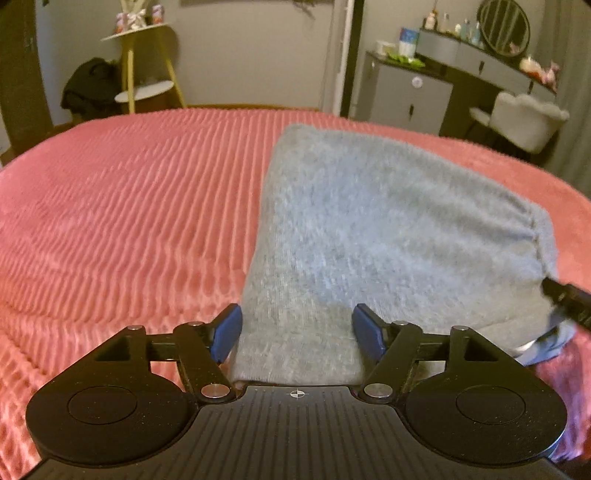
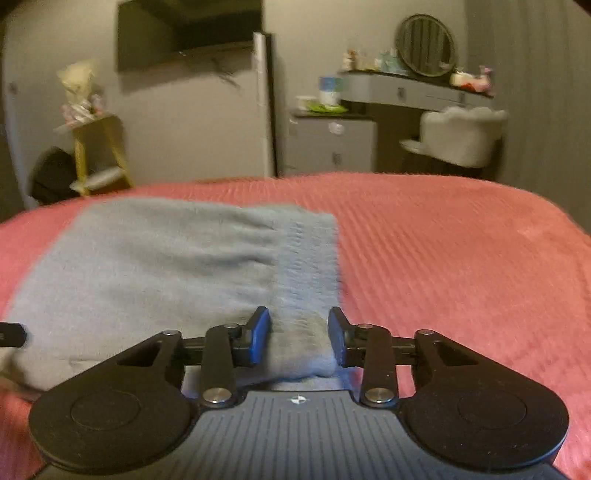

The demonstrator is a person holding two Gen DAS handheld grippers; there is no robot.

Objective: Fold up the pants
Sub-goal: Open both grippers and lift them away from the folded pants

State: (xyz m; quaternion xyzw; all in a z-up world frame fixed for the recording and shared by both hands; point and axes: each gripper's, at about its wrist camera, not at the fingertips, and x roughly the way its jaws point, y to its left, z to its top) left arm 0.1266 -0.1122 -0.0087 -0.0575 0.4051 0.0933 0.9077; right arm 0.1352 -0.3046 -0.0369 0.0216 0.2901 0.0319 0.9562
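Note:
Grey knit pants [image 1: 369, 229], folded into a compact rectangle, lie on a pink ribbed bedspread [image 1: 129, 206]. My left gripper [image 1: 297, 332] hovers over the near left corner of the fold, open, its blue pads wide apart and the cloth lying flat beneath them. In the right wrist view the pants [image 2: 166, 266] spread to the left, with a ribbed band along their right edge. My right gripper [image 2: 298, 336] straddles that band at the near corner. Its pads stand apart with cloth in the gap, and I see no pinched fold. A tip of the right gripper [image 1: 565, 302] shows at the pants' right corner.
The bedspread [image 2: 461, 266] stretches bare to the right of the pants and far to the left in the left wrist view. Beyond the bed stand a yellow shelf stand [image 1: 147, 66], a grey cabinet [image 1: 406, 92], a vanity desk with a round mirror [image 1: 504, 27] and a white chair [image 1: 528, 118].

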